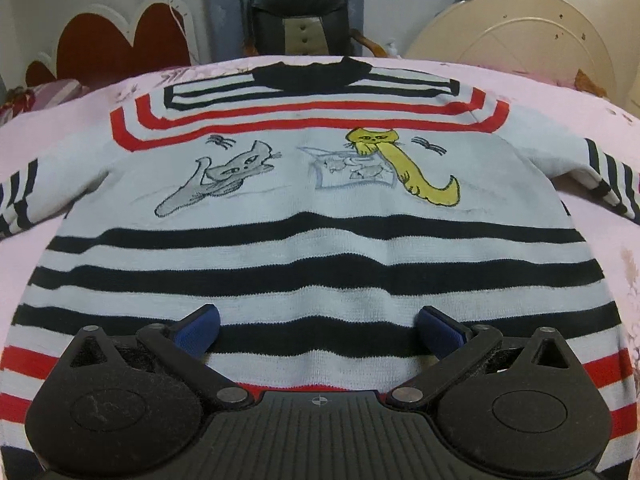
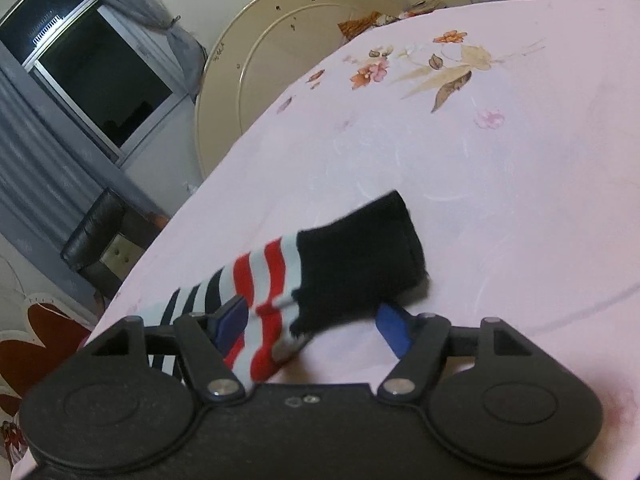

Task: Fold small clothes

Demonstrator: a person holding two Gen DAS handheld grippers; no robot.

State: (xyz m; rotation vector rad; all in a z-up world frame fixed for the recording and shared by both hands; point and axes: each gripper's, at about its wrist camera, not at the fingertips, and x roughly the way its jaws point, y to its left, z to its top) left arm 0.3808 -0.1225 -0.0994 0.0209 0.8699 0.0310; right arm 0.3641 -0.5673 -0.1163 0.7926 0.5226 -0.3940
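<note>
On the pink bedsheet [image 1: 520, 76]: a small striped sweater [image 1: 312, 216] lies flat, front side up, neck at the far edge, hem nearest the left camera.
Left wrist view, sweater body: white knit with black bands across the lower half, red bands at the shoulders and hem, a grey cat [image 1: 224, 178] drawn left of centre and a yellow cat [image 1: 404, 160] right of centre.
Left wrist view, sleeves: both spread outward to the sides; their cuff ends run out of frame.
Left gripper [image 1: 318, 330]: jaws spread wide over the lower black stripes, blue pads apart, no fabric pinched between them; contact with the knit cannot be judged.
Left view only: the whole sweater front, a black chair [image 1: 298, 12] and a red heart-shaped headboard [image 1: 120, 40] behind the bed.
Right wrist view, sleeve [image 2: 304, 280]: only one sleeve end shows, black cuff pointing away, red then black stripes behind it, lying on the sheet.
Right gripper [image 2: 312, 330]: jaws partly spread with the sleeve lying between them; the left pad is against the striped part, the right pad stands clear of the cuff, so not clamped.
Right view only: floral print [image 2: 432, 64] on the sheet, a window [image 2: 92, 68] with grey curtains.
</note>
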